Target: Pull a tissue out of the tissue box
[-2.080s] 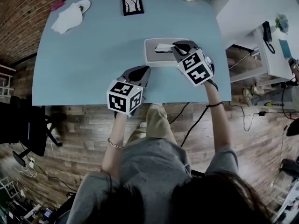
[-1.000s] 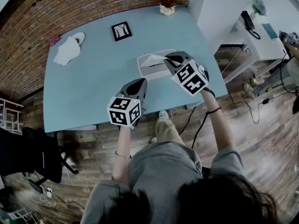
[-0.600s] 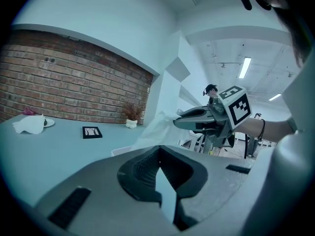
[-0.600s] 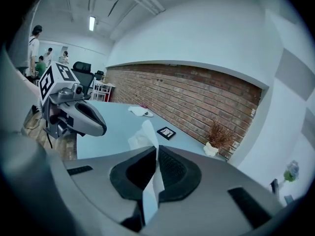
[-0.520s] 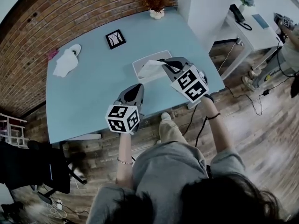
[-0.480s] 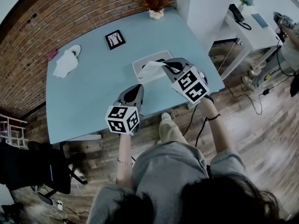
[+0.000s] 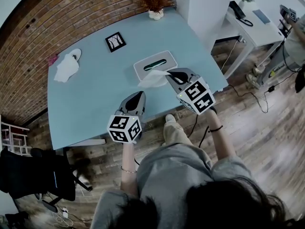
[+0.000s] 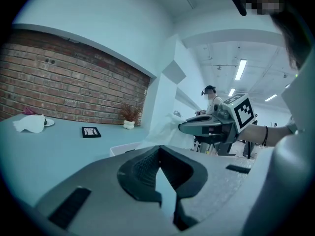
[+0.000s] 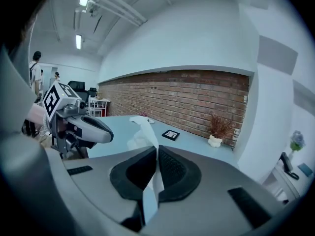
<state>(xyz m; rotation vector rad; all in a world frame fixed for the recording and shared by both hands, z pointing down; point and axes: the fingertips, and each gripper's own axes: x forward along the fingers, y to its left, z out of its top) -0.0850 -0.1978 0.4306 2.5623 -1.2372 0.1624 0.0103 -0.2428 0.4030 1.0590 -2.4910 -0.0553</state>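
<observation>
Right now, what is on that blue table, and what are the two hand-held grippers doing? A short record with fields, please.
Table: blue, beside a brick wall
Tissue box: white, mid-table, slot facing up
Tissue: pinched at one end, above the box's near side
Right hand-held gripper: shut on the tissue
Left hand-held gripper: shut, empty, apart from the box
Also there: framed picture, potted plant, crumpled white paper by a small plate

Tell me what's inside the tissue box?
Only a dark slot shows on the tissue box. Its lid hides any tissues left inside. The right gripper holds one tissue outside.
</observation>
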